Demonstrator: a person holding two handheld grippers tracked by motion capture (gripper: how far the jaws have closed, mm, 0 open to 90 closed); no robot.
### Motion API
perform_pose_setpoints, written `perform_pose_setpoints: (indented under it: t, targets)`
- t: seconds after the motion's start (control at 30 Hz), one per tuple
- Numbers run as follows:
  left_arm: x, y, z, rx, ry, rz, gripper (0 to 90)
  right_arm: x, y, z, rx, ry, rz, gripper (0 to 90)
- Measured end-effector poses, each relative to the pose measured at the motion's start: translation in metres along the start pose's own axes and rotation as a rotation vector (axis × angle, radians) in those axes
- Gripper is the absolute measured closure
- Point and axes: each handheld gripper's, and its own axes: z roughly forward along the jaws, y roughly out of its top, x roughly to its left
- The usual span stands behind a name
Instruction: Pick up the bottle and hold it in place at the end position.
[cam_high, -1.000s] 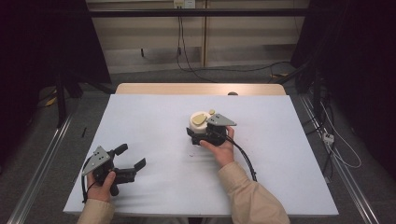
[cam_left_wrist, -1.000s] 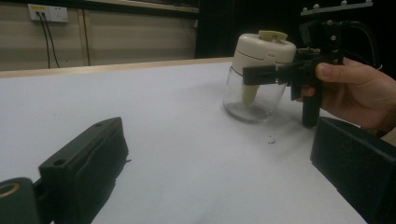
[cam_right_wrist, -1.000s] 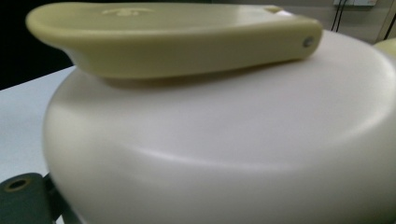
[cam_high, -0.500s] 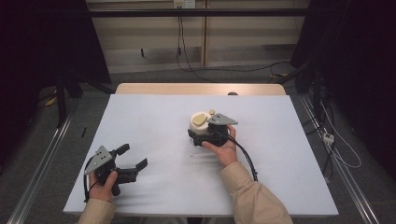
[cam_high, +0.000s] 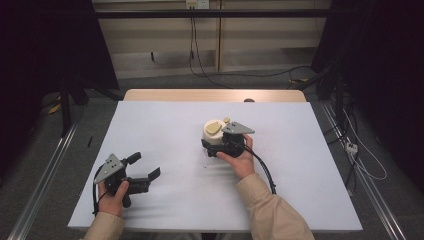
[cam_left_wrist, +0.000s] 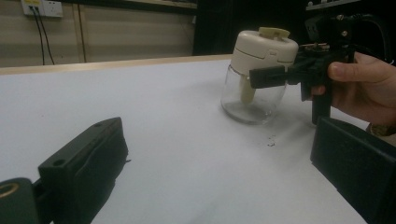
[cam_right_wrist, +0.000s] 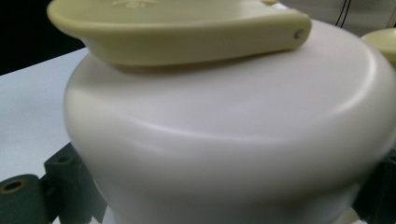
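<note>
White table (cam_high: 150, 130), beige wall (cam_high: 160, 35), dark surroundings.

— Anything blocking my left gripper (cam_high: 142, 167)?
— No, the bench (cam_high: 165, 130) lies bare between it and the jar (cam_left_wrist: 254, 70).
— And at the jar?
— My right gripper (cam_high: 220, 146) crowds its near side; the far side stays free.

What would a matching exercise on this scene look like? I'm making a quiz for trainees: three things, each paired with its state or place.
Things:
1. left gripper
2. right gripper
3. glass jar

States:
A. stands upright on the white table, under a cream lid
B. fingers open, near the table's front left edge
C. fingers on either side of the lid

Pairs: 1-B, 2-C, 3-A
</note>
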Motion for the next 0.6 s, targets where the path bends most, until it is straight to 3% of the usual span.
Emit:
perform_pose_setpoints:
  t: [0.6]
  targets:
    - [-0.007,0.012,0.017,0.026,-0.02,-0.003,3.1,0.0,0.0,-0.001,0.001,0.0,-0.002,5.6]
